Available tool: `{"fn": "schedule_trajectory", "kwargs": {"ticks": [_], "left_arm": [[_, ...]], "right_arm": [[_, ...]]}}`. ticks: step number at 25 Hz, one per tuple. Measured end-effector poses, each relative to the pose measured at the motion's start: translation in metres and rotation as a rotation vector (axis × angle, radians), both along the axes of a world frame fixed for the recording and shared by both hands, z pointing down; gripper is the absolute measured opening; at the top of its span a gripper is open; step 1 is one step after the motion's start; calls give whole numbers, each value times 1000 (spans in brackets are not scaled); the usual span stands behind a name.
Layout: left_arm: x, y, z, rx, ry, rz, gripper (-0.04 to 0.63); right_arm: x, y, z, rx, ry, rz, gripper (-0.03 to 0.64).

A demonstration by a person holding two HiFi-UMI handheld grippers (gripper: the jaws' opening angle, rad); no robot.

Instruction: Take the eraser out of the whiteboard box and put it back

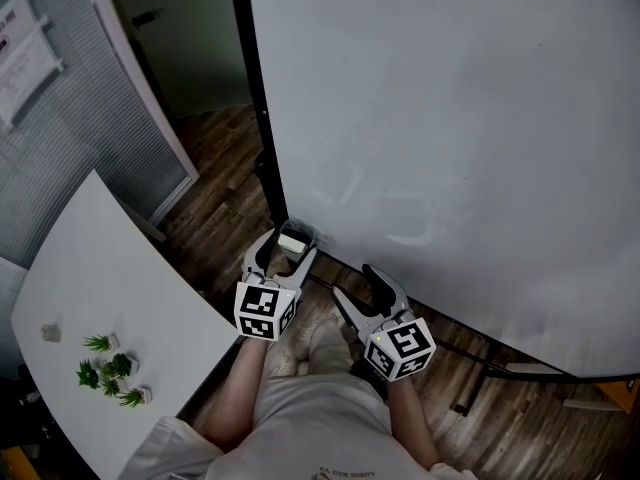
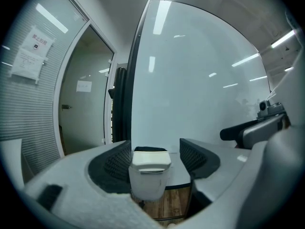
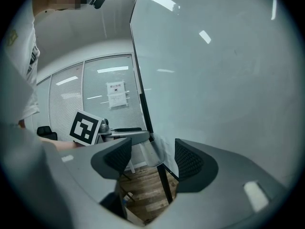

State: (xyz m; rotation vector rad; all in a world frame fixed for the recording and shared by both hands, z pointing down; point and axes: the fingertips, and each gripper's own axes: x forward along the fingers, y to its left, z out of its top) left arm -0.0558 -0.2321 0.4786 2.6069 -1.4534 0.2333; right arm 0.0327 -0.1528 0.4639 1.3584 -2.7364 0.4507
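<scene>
A large whiteboard (image 1: pixel 450 118) stands upright. At its lower left corner hangs a small translucent white box (image 1: pixel 296 240) (image 2: pixel 148 187) (image 3: pixel 150 152). In it stands the eraser (image 2: pixel 151 159), white with a black felt edge. My left gripper (image 1: pixel 284 252) (image 2: pixel 155 159) is open, with a jaw on each side of the box and eraser; a gap shows at the right pad. My right gripper (image 1: pixel 357 282) (image 3: pixel 152 157) is open and empty, just right of the left one, near the board's bottom edge.
A white table (image 1: pixel 110 268) with small green plants (image 1: pixel 110 370) lies at the left. Wooden floor (image 1: pixel 220 168) runs under the board, whose stand feet (image 1: pixel 470 400) show at lower right. A glass partition with blinds (image 1: pixel 60 118) is behind the table.
</scene>
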Motion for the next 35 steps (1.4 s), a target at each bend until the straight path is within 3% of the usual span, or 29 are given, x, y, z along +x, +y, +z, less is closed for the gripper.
{"fn": "schedule_trajectory", "kwargs": {"ticks": [28,35], "left_arm": [[7,-16,13,4,-10,3,281],[5,-17,14,19,-47,-17,259]], "right_arm": [[10,-11,6,-20,-29,25,268],[12,-13,7,-29,-27,19,262]]}}
